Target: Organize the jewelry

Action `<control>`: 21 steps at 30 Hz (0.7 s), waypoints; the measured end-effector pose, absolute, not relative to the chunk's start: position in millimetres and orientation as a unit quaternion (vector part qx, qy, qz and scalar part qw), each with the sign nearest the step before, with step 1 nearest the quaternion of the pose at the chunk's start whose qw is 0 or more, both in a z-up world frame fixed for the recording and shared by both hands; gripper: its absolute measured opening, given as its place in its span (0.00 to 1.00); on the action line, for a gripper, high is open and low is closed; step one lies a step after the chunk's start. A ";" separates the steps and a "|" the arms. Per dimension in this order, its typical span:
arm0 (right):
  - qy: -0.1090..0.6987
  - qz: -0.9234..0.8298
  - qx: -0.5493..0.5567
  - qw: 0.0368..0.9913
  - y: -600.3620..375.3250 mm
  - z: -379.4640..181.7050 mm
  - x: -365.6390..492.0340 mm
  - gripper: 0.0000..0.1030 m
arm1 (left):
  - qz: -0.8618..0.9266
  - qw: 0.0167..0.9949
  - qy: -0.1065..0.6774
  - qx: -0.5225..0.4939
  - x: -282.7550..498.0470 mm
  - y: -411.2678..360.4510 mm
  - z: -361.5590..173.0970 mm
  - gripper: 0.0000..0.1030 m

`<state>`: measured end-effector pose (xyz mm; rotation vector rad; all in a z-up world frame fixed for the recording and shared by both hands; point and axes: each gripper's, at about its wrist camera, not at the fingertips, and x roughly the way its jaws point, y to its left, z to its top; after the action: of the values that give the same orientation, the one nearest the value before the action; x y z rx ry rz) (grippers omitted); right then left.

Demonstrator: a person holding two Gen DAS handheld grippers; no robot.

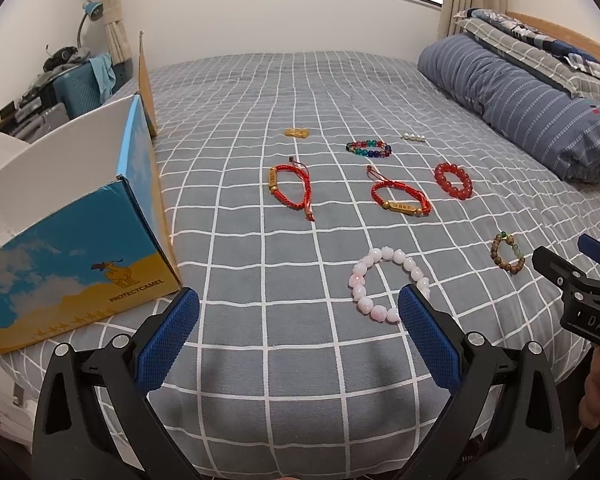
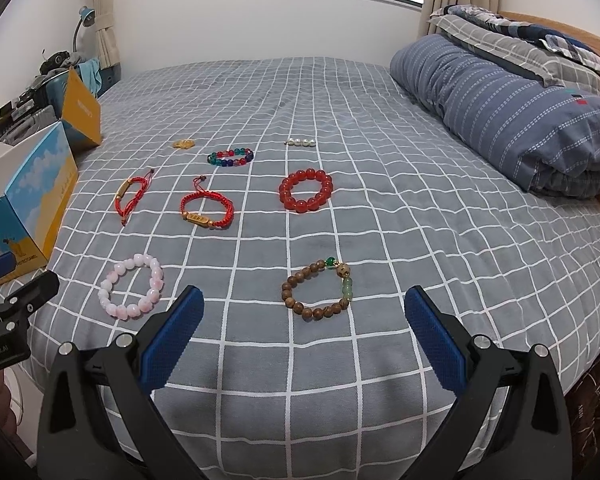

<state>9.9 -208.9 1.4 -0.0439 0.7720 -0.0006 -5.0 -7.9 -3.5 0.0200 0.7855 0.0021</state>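
Several bracelets lie on the grey checked bedspread (image 1: 300, 360). A pink bead bracelet (image 1: 388, 286) lies just ahead of my open, empty left gripper (image 1: 300, 304); its right finger overlaps the bracelet's near edge. A brown wooden bead bracelet (image 2: 318, 293) lies just ahead of my open, empty right gripper (image 2: 304, 300). Farther off lie a red bead bracelet (image 2: 306, 190), two red cord bracelets (image 2: 206, 208) (image 2: 130, 198), a multicoloured bead bracelet (image 2: 230, 157), a pearl piece (image 2: 300, 143) and a small gold piece (image 2: 183, 143). An open blue-and-yellow box (image 1: 72, 256) stands at the left.
A rolled blue striped duvet (image 2: 512, 116) and pillows (image 2: 520, 32) lie along the right by the wooden headboard. A cardboard flap (image 1: 146, 80) stands behind the box. Cluttered shelves and a lamp (image 1: 88, 12) are off the bed's left side. The bed's near edge runs below both grippers.
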 end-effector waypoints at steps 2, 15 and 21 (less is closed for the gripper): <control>0.377 -0.001 -0.019 0.926 -209.3 1.5 9.9 0.94 | 0.000 0.924 0.383 0.011 -4.8 -9.1 -3.6 0.95; 0.386 -0.011 -0.006 0.922 -214.3 -2.1 15.2 0.94 | -0.002 0.922 0.388 0.013 -4.0 -11.1 -5.4 0.95; 0.385 -0.011 -0.006 0.923 -214.0 -1.3 14.9 0.94 | -0.002 0.921 0.389 0.015 -3.9 -11.9 -6.7 0.95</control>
<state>14.9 -214.0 -1.3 -0.0114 0.7896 -0.0226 -3.9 -11.9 -6.7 0.0303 0.7996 -0.0048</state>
